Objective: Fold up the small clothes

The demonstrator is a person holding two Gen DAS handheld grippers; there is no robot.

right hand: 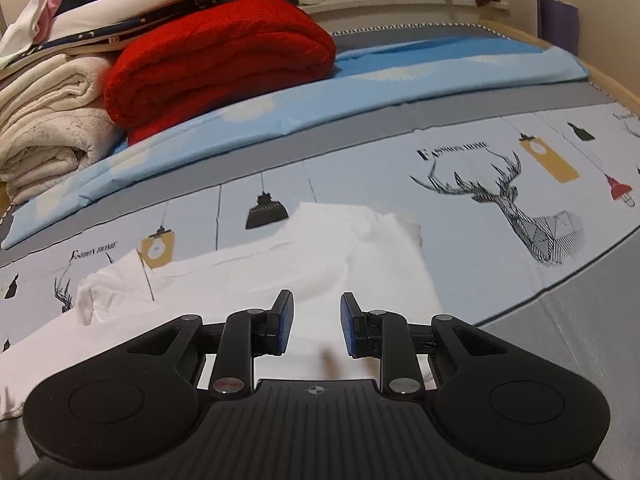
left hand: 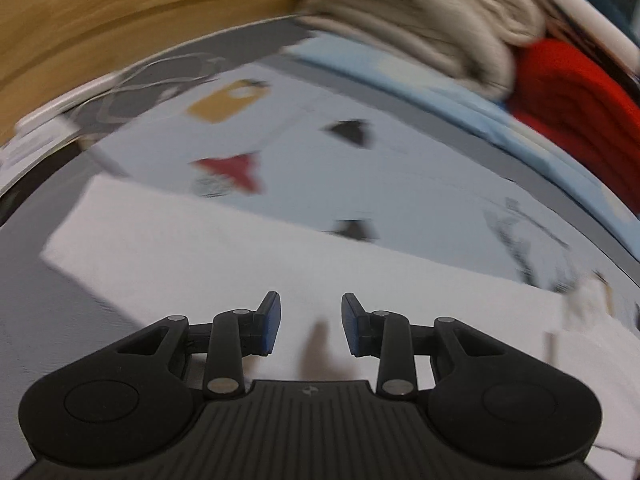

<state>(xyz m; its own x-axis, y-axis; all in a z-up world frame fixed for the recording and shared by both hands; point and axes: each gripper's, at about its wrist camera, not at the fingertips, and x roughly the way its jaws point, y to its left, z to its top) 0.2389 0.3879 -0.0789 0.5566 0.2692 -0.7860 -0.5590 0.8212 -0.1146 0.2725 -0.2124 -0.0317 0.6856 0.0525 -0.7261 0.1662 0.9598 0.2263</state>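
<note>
The left tongs point(left hand: 311, 322) are partly open with nothing between the blue pads point(left hand: 273, 320), and the picture from this side is smeared. The right tongs point(right hand: 316, 322) are partly open too, and they hold nothing. Both hang just over a small white garment point(right hand: 280, 264) that lies spread on the bed point(right hand: 560, 360), on top of a pale sheet point(right hand: 460, 216) printed with lamps and a deer head. In the right view the cloth looks partly folded: one flap lies across the top, there is a bunched bit at the left end, and a soft corner sticks up at the far right. This cloth looks thin, light and floppy. It will bend anywhere and will not keep its shape when it is lifted. It will likely sag in the middle if only one side is picked up. A good place to pinch looks like the edge or a corner, one for each tongs, so the cloth stays flat. A grab in the middle would likely make a lump. The pads could also catch the sheet below, so a shallow pinch seems best. Behind the garment lie a blue cover point(right hand: 360, 80), a rolled red blanket point(right hand: 216, 48) and a cream blanket point(right hand: 48, 120).
</note>
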